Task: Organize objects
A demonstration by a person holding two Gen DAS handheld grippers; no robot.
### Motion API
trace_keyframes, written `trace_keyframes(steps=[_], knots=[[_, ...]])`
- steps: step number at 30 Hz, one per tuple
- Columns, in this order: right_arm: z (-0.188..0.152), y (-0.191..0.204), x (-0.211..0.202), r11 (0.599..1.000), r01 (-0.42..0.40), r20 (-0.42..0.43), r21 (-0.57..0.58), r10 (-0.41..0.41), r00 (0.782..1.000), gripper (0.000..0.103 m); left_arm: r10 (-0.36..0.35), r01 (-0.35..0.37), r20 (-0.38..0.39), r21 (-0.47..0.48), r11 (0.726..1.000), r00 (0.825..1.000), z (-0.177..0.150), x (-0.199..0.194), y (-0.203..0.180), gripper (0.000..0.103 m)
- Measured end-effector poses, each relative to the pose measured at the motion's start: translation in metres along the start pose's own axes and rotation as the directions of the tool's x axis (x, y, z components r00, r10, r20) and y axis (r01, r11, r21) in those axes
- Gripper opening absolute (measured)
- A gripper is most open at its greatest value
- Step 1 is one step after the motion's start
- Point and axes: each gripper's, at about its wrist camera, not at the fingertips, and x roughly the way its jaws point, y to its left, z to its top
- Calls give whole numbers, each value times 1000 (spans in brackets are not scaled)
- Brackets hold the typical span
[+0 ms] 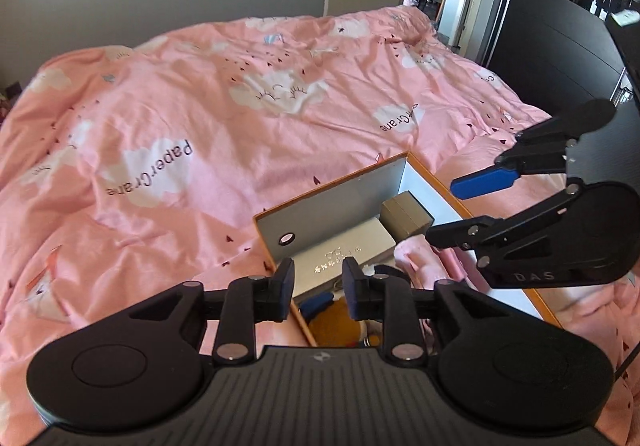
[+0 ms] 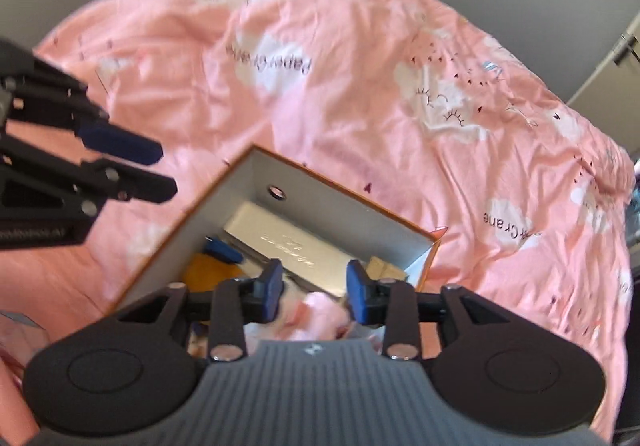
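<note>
on the pink bedspread (image 1: 200, 94), orange box (image 1: 332, 198) lies under both parted claws.

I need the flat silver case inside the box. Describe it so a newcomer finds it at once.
On the pink bedspread sits an open box with orange edges and grey inner walls. The silver case lies flat against the wall with the round hole. Unlike the small olive box in the corner beside it, it is wide, pale, shiny and carries small embossed lettering on its lid.

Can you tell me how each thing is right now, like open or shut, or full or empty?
left gripper: open, holding nothing
right gripper: open, holding nothing
orange box: open, lidless, has things inside
silver case: shut, lying flat in box
small tan box: shut, in box corner
</note>
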Motion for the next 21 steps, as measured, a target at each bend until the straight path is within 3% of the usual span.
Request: trace_keyframes(steps=[2,5,10,14,21], knots=[[-17,11,-19,999,3,78,40,-6,997,57,22,-22,25,5,1000,999,-12,-18,-7,44],[-47,35,-48,995,53,183,84,-68,981,68,59,-59,72,-3,998,996,-33,-40,-18,51],[-93,65,-78,973,21,272,228,-84,959,69,165,-157,178,-58,986,970,-73,-64,-38,52],[-121,88,-87,950,46,310,309,-146,940,71,216,-207,259,-63,976,941,-101,-75,-56,65],[-151,115,-86,912,199,316,360,-319,894,74,190,-175,195,-94,980,962,-130,-70,-58,72]])
